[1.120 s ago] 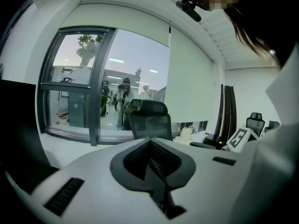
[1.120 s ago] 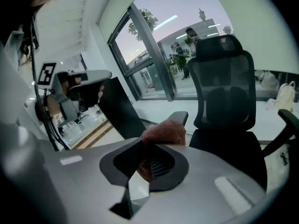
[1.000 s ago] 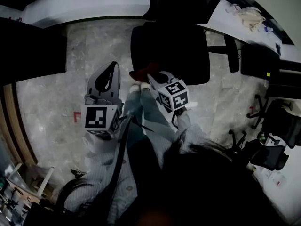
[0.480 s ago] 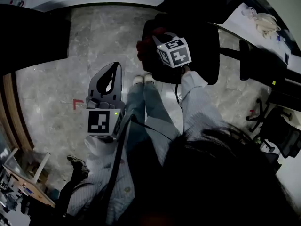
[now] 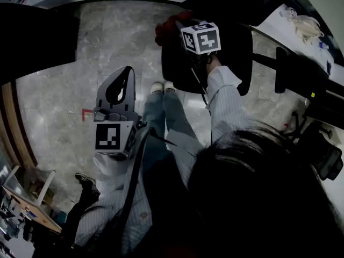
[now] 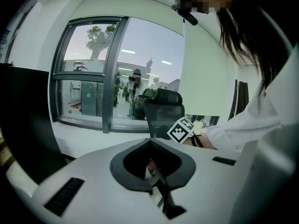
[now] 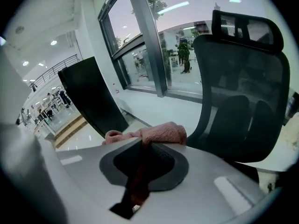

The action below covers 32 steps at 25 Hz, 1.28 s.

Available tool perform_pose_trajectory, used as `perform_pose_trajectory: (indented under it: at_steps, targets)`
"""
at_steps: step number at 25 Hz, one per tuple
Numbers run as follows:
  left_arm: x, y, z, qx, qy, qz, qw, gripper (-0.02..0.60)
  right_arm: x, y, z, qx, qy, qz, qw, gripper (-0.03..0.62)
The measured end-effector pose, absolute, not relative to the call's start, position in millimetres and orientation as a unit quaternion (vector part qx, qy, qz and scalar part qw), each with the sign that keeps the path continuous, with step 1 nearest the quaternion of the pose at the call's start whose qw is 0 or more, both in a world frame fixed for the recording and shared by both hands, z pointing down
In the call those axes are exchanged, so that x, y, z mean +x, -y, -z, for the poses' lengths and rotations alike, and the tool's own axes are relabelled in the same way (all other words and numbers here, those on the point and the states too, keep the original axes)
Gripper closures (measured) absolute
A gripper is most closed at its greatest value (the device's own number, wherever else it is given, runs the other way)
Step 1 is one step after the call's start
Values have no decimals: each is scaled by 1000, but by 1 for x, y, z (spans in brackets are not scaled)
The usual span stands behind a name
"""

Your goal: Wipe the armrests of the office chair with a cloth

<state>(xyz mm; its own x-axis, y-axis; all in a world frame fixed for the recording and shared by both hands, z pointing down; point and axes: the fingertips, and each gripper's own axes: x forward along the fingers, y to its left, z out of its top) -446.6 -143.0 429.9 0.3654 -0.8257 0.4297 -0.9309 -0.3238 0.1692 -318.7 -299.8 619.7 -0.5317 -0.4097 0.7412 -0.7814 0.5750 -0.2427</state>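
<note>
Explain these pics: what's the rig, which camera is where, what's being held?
No robot here: a person stands on a stone floor with a hand-held gripper in each hand. The top-down picture comes from a head camera; the other two from cameras riding on each gripper. The right gripper has its tongs shut on a pink cloth, near the black office chair. The left gripper is shut and empty.
</note>
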Motion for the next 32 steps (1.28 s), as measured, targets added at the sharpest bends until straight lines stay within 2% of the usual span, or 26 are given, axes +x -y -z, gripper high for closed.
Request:
perform_pose_trajectory:
  at_steps: [7, 15, 19, 28, 32]
  targets:
    - [-433, 150, -429, 815, 532, -129, 189, 577, -308, 184, -599, 301, 833, -354, 299, 566]
    - [-423, 148, -425, 818, 527, -133, 190, 578, -294, 88, -585, 268, 847, -328, 321, 566]
    - [-426, 142, -424, 814, 536, -132, 181, 577, -298, 116, -591, 275, 854, -300, 325, 565]
    - [-458, 132, -436, 788, 565, -143, 200, 578, -314, 280, -623, 341, 834, -263, 346, 565]
    - [-473, 130, -439, 780, 574, -142, 206, 578, -312, 316, -628, 367, 817, -274, 349, 565]
